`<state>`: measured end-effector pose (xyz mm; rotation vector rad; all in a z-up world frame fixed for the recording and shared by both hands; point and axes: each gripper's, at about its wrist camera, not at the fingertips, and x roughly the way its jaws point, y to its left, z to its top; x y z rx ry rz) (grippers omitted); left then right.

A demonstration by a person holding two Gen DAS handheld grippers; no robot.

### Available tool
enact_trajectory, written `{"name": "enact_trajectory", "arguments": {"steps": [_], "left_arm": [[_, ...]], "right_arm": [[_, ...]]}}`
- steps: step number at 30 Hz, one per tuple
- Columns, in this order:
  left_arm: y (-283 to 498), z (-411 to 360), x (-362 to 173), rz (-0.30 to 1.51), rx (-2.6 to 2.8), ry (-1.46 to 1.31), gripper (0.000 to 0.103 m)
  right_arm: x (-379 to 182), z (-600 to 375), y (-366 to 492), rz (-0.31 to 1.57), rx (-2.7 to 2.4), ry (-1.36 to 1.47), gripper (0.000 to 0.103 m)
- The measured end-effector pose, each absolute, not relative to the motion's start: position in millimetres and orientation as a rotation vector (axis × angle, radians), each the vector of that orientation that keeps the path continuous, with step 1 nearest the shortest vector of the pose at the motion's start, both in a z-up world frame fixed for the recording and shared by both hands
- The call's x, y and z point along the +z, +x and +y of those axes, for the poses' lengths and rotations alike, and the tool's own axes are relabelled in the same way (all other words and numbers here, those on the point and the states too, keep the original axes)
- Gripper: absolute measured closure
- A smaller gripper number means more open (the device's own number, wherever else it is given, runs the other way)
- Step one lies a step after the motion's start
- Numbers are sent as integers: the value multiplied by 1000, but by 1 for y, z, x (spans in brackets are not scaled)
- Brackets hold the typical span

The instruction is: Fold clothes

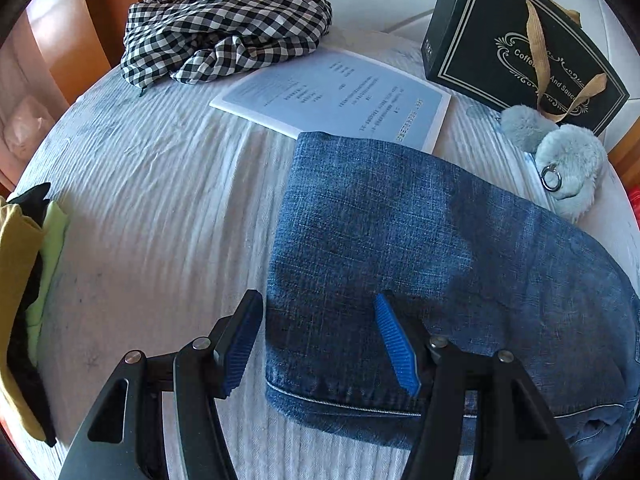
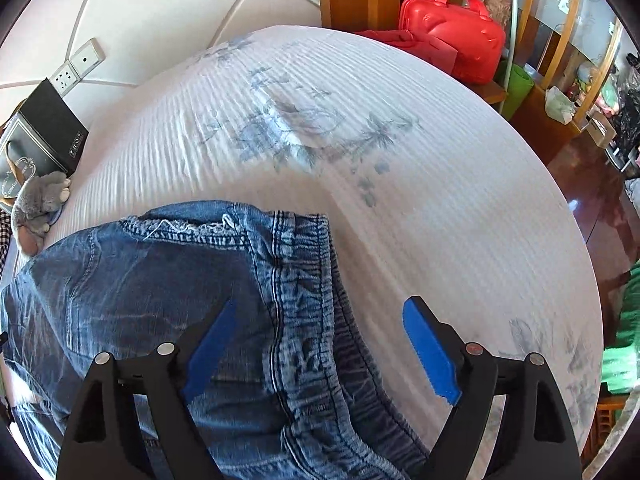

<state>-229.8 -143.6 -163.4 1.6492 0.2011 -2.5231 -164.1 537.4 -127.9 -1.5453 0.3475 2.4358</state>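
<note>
Blue jeans point(image 1: 420, 264) lie folded flat on the white ribbed bedspread point(image 1: 160, 200). My left gripper point(image 1: 318, 304) is open above the jeans' folded leg end, its jaws wide, one over the sheet and one over the denim. In the right wrist view the jeans' elastic waistband point(image 2: 304, 320) lies between the jaws of my right gripper point(image 2: 320, 312), which is open and empty just above it. A crumpled black-and-white checked shirt point(image 1: 224, 32) lies at the far side of the bed.
A blue printed paper point(image 1: 332, 96), a black gift box point(image 1: 520, 44) and a grey fluffy keychain toy point(image 1: 560, 160) lie beyond the jeans. Yellow, green and black clothes point(image 1: 24, 300) are stacked at the left edge. A red suitcase point(image 2: 452, 32) stands past the bed.
</note>
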Motion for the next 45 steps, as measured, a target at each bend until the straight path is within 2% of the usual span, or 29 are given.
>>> {"name": "enact_trajectory", "arguments": {"steps": [3,4,5,6,7,8,11,14,17,19,20,21,23,29,33,45], "left_arm": [[-231,-141,-167,185,-2529,1640,43],[-231,-141,-167,183,-2531,1635,44],[-230,-140,-166,187,-2535,1629,56],[-229,-138,-163,159,-2523,1621,82],[-229,-135,-159,133,-2511,1612,99],[-228,-132,-154,127,-2513,1614,99],[-219,-111,-122,141,-2624,1590,100],[-208,-67,-79,140,-2804,1574,100],[-194,-5,-55,166,-2984,1689,99],[-185,41,-57,146,-3062,1855,76],[-180,63,-61,132,-3086,1945,52],[-174,78,-65,73,-3098,1967,48],[-166,97,-72,-31,-3099,1988,48],[-185,66,-78,-72,-3015,1860,48],[-186,65,-89,-82,-2983,1924,48],[-169,172,-118,-245,-3071,2072,48]], "right_arm": [[-139,533,-180,329,2427,-1567,18],[-144,529,-184,316,2422,-1588,24],[-148,525,-189,297,2417,-1607,60],[-149,516,-192,206,2404,-1604,61],[-147,505,-193,107,2401,-1596,65],[-143,497,-193,31,2402,-1579,68],[-126,488,-185,-77,2416,-1482,69],[-106,513,-169,27,2404,-1384,69],[-109,539,-157,89,2335,-1386,69],[-121,547,-155,129,2323,-1443,69],[-126,547,-154,133,2313,-1465,68],[-129,547,-153,129,2307,-1476,68],[-134,544,-152,128,2305,-1489,68],[-132,549,-149,160,2330,-1495,68],[-136,548,-148,160,2331,-1503,68],[-136,550,-137,213,2354,-1519,68]]}}
